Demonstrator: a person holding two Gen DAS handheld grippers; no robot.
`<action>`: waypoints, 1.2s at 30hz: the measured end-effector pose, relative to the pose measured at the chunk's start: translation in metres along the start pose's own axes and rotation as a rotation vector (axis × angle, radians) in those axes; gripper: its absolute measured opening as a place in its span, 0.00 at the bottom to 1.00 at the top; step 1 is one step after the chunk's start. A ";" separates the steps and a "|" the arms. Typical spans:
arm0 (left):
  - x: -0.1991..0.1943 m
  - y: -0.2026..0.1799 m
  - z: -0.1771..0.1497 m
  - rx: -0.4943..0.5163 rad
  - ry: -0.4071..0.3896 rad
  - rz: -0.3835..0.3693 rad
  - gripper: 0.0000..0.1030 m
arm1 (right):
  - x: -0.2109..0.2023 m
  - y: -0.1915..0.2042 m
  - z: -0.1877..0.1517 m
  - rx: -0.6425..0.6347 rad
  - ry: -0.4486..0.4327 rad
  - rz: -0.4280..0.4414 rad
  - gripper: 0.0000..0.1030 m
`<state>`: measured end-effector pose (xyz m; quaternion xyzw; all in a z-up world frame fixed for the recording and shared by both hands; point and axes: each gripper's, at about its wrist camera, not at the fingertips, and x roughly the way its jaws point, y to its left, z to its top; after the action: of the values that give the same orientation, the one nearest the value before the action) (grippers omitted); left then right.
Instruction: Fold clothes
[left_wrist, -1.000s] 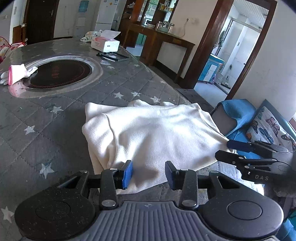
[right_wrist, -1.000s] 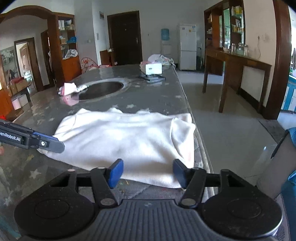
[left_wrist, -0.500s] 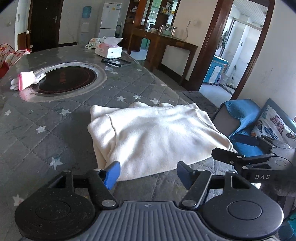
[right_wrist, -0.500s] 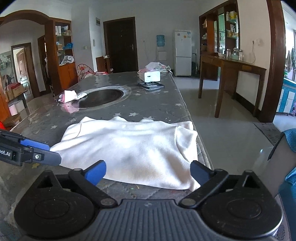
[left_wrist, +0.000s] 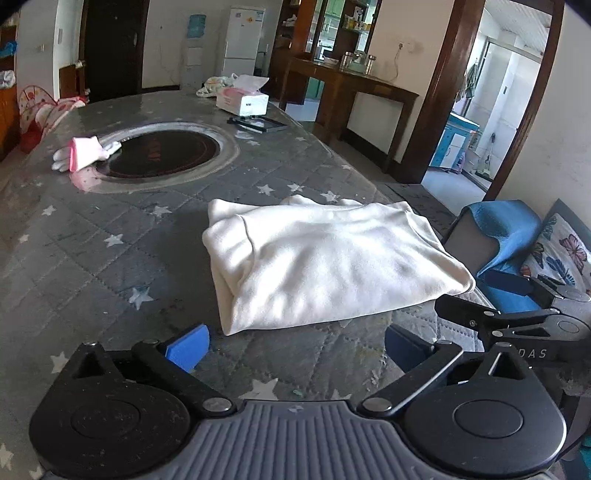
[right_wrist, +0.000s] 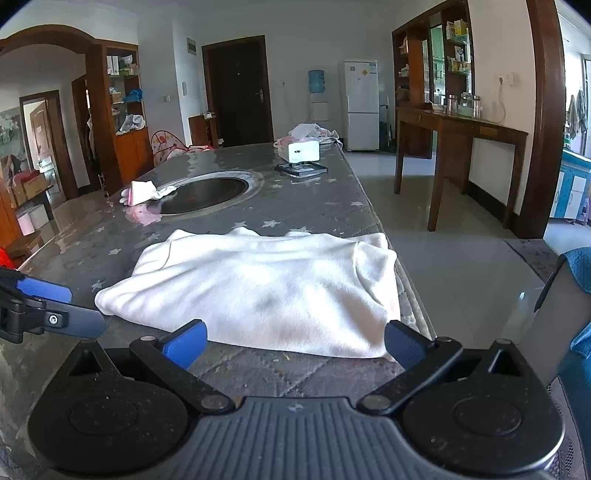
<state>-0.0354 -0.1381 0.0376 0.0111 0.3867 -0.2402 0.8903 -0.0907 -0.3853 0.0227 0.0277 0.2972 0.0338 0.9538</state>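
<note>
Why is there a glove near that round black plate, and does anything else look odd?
The pink-and-white glove lies alone on the round plate's rim. The folded white garment sits close to the table's edge, its near corner about at it.

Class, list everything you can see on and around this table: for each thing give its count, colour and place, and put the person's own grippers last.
garment: one, cream white, folded, near table edge.
table: one, grey quilted cover with white stars.
round cooktop: one, black, set in table's middle.
glove: one, pink and white, at the cooktop's left rim.
tissue box: one, white and pink, far end of table.
flat black tray: one, beside the tissue box.
side table: one, dark wood, by right wall.
fridge: one, white, back wall.
left gripper: blue pads, open, short of the garment.
right gripper: blue pads, open, empty.
</note>
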 end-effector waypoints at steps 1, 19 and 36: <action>-0.001 -0.001 0.000 0.004 0.001 0.008 1.00 | -0.001 0.001 0.000 0.000 0.000 0.002 1.00; -0.015 -0.011 -0.012 0.039 0.001 0.067 1.00 | -0.009 0.005 -0.007 0.047 0.003 -0.013 1.00; -0.020 -0.011 -0.017 0.041 -0.011 0.089 1.00 | -0.023 0.013 -0.020 0.168 0.015 -0.048 1.00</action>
<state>-0.0636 -0.1358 0.0418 0.0450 0.3760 -0.2082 0.9018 -0.1210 -0.3734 0.0204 0.1003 0.3067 -0.0137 0.9464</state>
